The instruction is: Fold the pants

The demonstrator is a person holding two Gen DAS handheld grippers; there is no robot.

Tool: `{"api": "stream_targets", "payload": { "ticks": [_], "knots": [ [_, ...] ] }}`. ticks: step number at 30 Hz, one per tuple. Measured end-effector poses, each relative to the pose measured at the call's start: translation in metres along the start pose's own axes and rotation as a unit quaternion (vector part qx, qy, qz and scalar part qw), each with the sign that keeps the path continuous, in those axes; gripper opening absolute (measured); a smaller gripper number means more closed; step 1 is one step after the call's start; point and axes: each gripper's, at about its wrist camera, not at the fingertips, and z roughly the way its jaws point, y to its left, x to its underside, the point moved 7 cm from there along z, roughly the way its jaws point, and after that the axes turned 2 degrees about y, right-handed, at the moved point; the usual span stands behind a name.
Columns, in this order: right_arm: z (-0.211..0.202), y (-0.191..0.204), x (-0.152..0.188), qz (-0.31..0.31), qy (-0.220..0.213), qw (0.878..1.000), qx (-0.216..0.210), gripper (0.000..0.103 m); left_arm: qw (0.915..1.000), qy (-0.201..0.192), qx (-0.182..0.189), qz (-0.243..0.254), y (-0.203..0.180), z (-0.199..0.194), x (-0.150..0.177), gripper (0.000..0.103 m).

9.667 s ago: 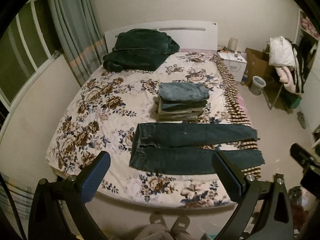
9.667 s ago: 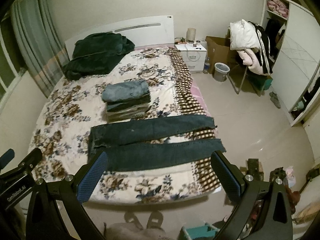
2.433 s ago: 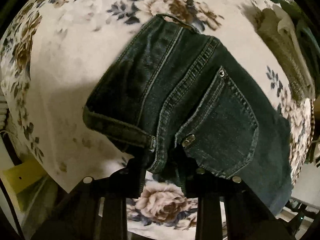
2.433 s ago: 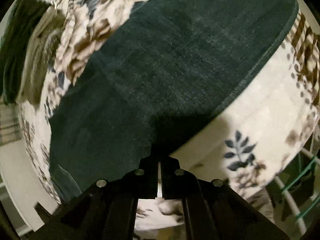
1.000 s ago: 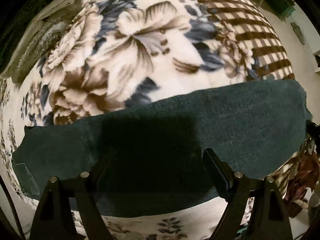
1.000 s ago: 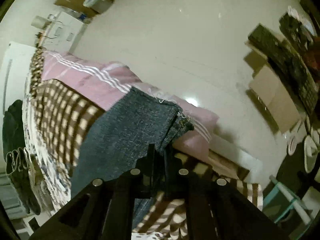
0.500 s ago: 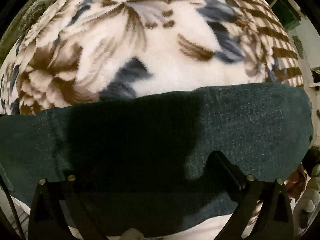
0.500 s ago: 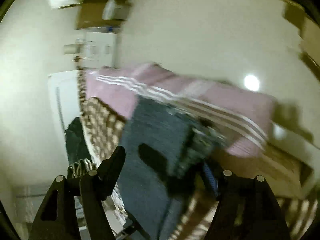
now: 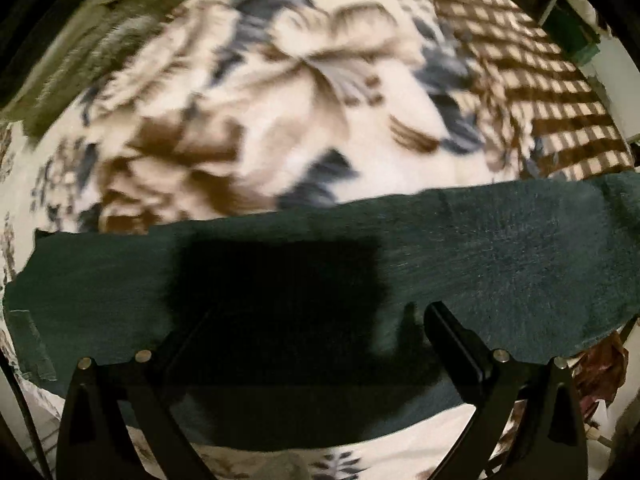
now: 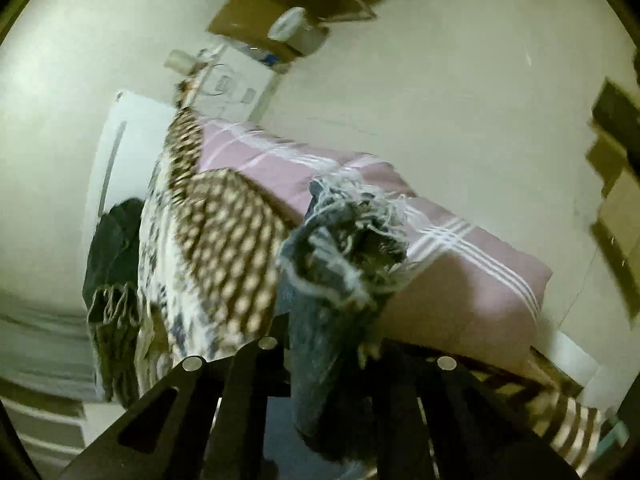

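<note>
The dark jeans lie as one long band across the floral bedspread in the left wrist view. My left gripper hovers just above their near edge with its jaws wide apart and nothing between them. In the right wrist view the frayed leg hems are bunched up between the fingers of my right gripper, which is closed around them near the bed's side edge.
A pink striped sheet covers the bed's side. A brown checked blanket border runs along the bedspread. A nightstand, a bin and a cardboard box stand on the floor beyond. Folded clothes lie at the far left.
My right gripper opened half a second ago and has closed on the leg hems, lifting them. My left gripper stays open and has drawn back slightly from the jeans.
</note>
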Motion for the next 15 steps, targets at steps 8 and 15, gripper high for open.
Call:
{"api": "stream_targets", "payload": {
  "ticks": [8, 15],
  "knots": [
    [-0.023, 0.099, 0.075, -0.075, 0.020, 0.997, 0.003, 0.010, 0.9993, -0.031, 0.004, -0.020, 0.058, -0.036, 0.019, 0.103],
    [-0.030, 0.125, 0.103, -0.081, -0.003, 0.995, 0.052, 0.010, 0.9981, -0.036, 0.004, -0.050, 0.144, -0.055, 0.044, 0.103]
  ]
}}
